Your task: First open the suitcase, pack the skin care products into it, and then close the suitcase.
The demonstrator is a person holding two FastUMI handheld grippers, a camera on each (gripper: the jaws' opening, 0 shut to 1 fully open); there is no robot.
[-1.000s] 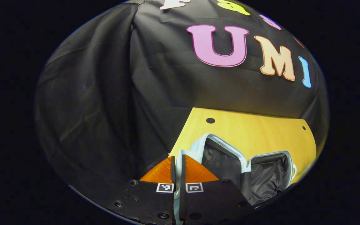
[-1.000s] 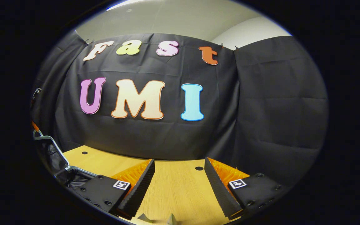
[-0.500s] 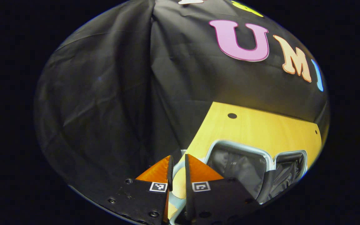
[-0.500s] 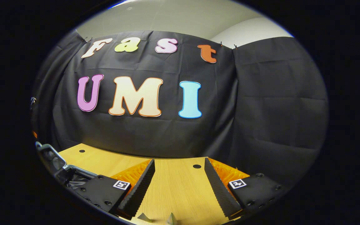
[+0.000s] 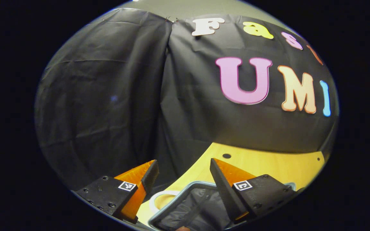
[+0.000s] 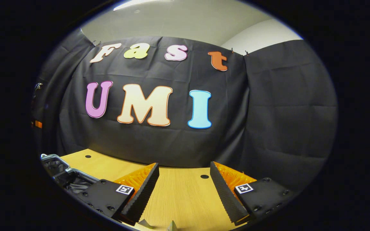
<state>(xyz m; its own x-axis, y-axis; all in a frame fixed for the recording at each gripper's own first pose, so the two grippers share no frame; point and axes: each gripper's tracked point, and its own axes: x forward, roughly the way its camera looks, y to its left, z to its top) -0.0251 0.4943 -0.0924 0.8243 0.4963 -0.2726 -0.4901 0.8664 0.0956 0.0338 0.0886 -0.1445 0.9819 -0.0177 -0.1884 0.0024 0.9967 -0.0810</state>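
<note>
So the suitcase (image 5: 188, 208) is lying open on the wooden table (image 5: 268, 165), and it's right under my left gripper (image 5: 182, 173). Its pale rim curves across just below and between my fingers, with the dark lining showing inside. The left tongs are spread wide, nothing in them. My right gripper (image 6: 184, 179) is also spread and empty, pointing at bare tabletop, and from there the suitcase (image 6: 59, 170) sits off to the left edge of the view, well apart. So the left hand is clearly the nearer one to the case.

Long axis? Honestly can't call it, the fisheye crops most of the case at the bottom of the left gripper view.

What's changed: a second ago my left fingers were pinched nearly together on the case's pale edge, and both lined halves were visible ahead. Now they've let go and opened up, and the camera has tipped up toward the wall. The right hand has barely budged.

I don't spot any skin care products yet, so my guess is fetching them comes next.
</note>
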